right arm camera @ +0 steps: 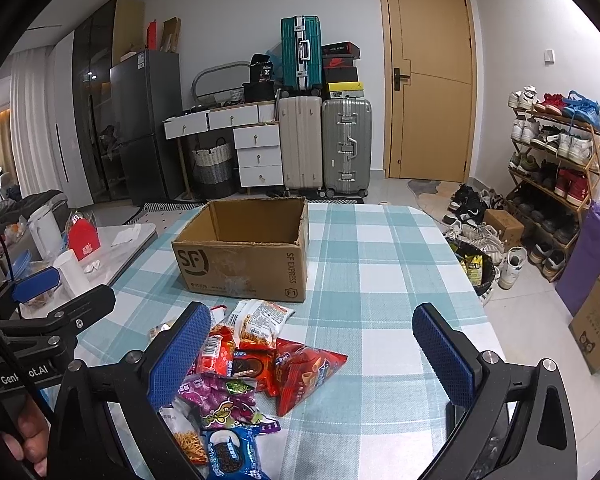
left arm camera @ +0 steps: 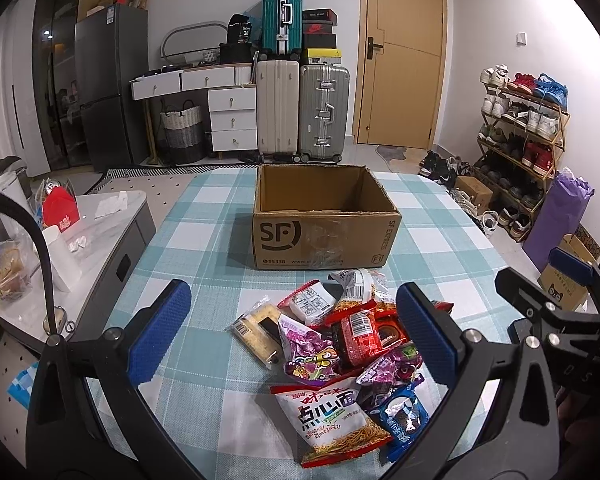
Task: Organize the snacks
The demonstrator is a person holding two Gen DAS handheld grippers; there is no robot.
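Note:
An open, empty cardboard box marked SF stands on the checked tablecloth. In front of it lies a pile of snack packets: a white noodle bag, purple packets, a red pouch and a blue cookie pack. My left gripper hovers open above the pile's left part, nothing between its blue pads. My right gripper hovers open over the pile's right side, also holding nothing. Each gripper shows at the edge of the other's view.
A grey side table with a kettle, cups and a red bag stands to the left. Behind the table are suitcases, white drawers and a fridge. A shoe rack, a bin and boxes stand on the floor at right.

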